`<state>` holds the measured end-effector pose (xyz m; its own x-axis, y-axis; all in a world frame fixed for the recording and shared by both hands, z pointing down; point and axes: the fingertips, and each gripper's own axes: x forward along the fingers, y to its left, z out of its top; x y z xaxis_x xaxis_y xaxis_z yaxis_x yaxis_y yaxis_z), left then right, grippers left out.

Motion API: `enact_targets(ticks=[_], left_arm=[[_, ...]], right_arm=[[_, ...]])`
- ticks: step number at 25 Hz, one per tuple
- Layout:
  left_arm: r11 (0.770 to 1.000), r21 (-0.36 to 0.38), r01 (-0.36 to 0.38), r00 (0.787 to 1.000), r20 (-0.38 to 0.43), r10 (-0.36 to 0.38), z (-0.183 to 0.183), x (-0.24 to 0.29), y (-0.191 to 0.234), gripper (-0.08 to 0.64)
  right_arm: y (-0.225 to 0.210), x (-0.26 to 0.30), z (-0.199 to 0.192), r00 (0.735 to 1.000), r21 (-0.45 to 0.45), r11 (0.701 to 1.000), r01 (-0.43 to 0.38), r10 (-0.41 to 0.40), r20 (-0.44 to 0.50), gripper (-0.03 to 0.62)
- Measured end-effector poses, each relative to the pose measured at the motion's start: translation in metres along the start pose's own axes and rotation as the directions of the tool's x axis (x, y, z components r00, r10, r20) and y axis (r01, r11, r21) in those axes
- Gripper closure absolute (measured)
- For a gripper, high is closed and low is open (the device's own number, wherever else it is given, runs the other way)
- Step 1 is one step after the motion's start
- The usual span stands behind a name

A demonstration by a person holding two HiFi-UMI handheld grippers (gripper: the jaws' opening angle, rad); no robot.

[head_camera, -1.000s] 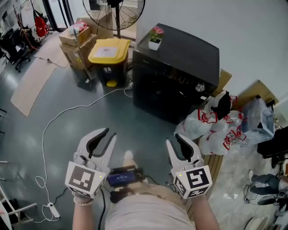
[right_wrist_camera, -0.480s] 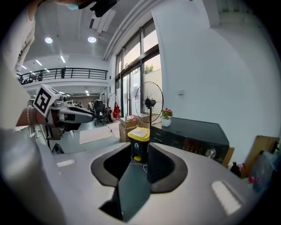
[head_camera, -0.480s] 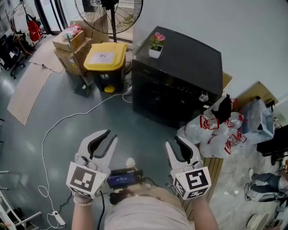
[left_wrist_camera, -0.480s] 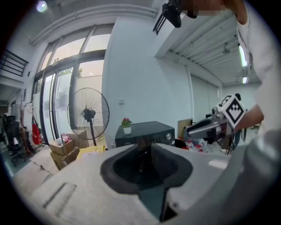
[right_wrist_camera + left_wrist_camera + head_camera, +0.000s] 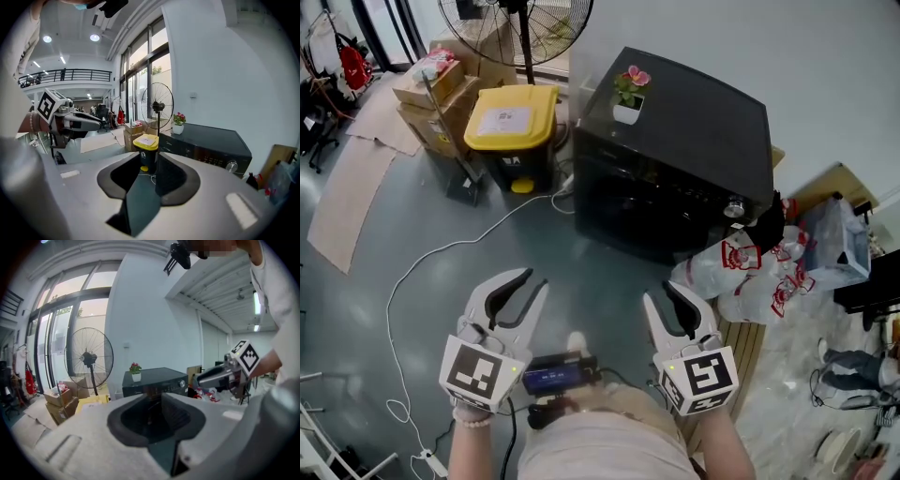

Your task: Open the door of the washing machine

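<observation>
The black washing machine point(image 5: 675, 141) stands against the white wall, its dark front door point(image 5: 628, 202) closed and a silver knob point(image 5: 733, 207) at its right. A small flower pot point(image 5: 628, 101) sits on its top. My left gripper point(image 5: 527, 284) and right gripper point(image 5: 667, 298) are held side by side low over the grey floor, well short of the machine. Both stand open with nothing between their fingers. The machine point(image 5: 154, 382) shows beyond my left gripper point(image 5: 153, 398). In the right gripper view it point(image 5: 211, 145) lies right of my right gripper point(image 5: 149, 157).
A yellow-lidded bin point(image 5: 508, 131) stands left of the machine, with cardboard boxes point(image 5: 431, 89) and a standing fan point(image 5: 517, 23) behind it. A white cable point(image 5: 441, 251) runs across the floor. Plastic bags point(image 5: 759, 272) are piled at the machine's right front corner.
The machine, bin and boxes have shifted in the head view as I came closer to them. Both grippers have kept their pose and spacing, still open.
</observation>
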<state>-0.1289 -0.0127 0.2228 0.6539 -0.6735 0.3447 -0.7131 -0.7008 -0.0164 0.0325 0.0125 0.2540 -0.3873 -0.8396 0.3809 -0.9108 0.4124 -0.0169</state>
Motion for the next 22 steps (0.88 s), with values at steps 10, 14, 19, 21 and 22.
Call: enact_targets(ticks=[10, 14, 19, 21, 22], left_arm=[[0.999, 0.001, 0.041, 0.999, -0.011, -0.041, -0.01, 0.022, 0.034, 0.474], [0.999, -0.009, 0.047, 0.999, -0.012, -0.047, -0.018, 0.032, 0.046, 0.474], [0.998, -0.02, 0.052, 0.998, -0.034, -0.052, -0.031, 0.049, 0.054, 0.474], [0.998, -0.022, 0.054, 0.998, -0.044, -0.055, -0.035, 0.059, 0.056, 0.474], [0.998, -0.022, 0.053, 0.997, -0.046, -0.054, -0.036, 0.064, 0.057, 0.474]], right_arm=[[0.002, 0.04, -0.003, 0.999, 0.014, 1.0, 0.027, -0.027, -0.027, 0.484], [0.0, 0.055, -0.006, 0.999, 0.021, 0.999, 0.037, -0.036, -0.035, 0.484], [-0.009, 0.072, -0.013, 0.998, 0.033, 0.999, 0.04, -0.038, -0.051, 0.483], [-0.014, 0.08, -0.017, 0.998, 0.036, 0.999, 0.034, -0.032, -0.06, 0.484], [-0.016, 0.084, -0.02, 0.998, 0.033, 0.999, 0.029, -0.027, -0.063, 0.483]])
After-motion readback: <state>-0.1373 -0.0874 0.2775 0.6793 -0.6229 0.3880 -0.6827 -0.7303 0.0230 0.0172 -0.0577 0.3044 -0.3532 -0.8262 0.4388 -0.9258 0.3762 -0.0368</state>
